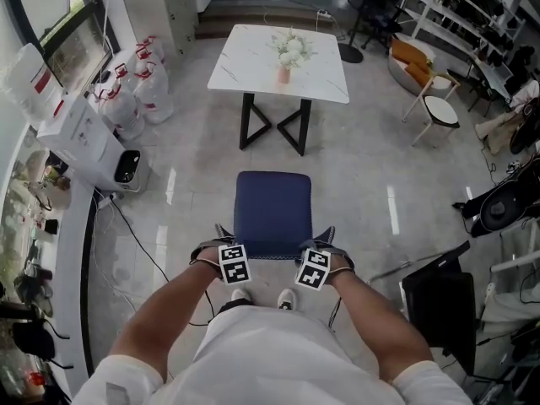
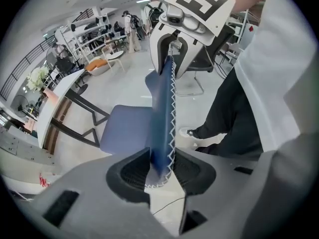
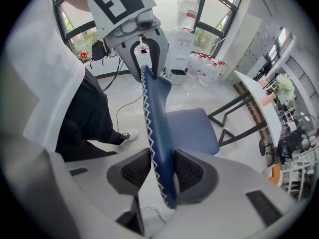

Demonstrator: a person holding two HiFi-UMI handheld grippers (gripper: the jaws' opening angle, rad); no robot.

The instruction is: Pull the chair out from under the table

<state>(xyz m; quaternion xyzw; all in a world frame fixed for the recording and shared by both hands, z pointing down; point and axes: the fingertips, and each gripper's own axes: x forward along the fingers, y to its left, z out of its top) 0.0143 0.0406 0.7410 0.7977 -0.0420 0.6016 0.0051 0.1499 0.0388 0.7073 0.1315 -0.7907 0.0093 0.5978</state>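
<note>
Letting go appeared to be the step in hand, since the chair (image 1: 272, 207) already stood on the open floor (image 1: 371, 167), well apart from the near edge of the table (image 1: 253, 62). The next move would call only for lifting both grippers straight up off the backrest (image 2: 162, 116) without tipping it. If more room were wanted, it would call for a fresh squeeze and another pull toward the person.

The left gripper (image 2: 162, 169) pointed steeply down with its jaws wide apart astride the top edge of the backrest. One pad lay against the blue fabric, and a gap showed between the other pad and the white zigzag stitching, so nothing was clamped. The right gripper (image 3: 163, 171) matched it at the other end of the same edge, jaws likewise spread, with fabric against one pad and daylight beside the other.

The seat faced the table, and the person's shoes (image 1: 263, 297) stood just behind the backrest. A vase of flowers (image 1: 285, 56) stood near the middle of the tabletop.
</note>
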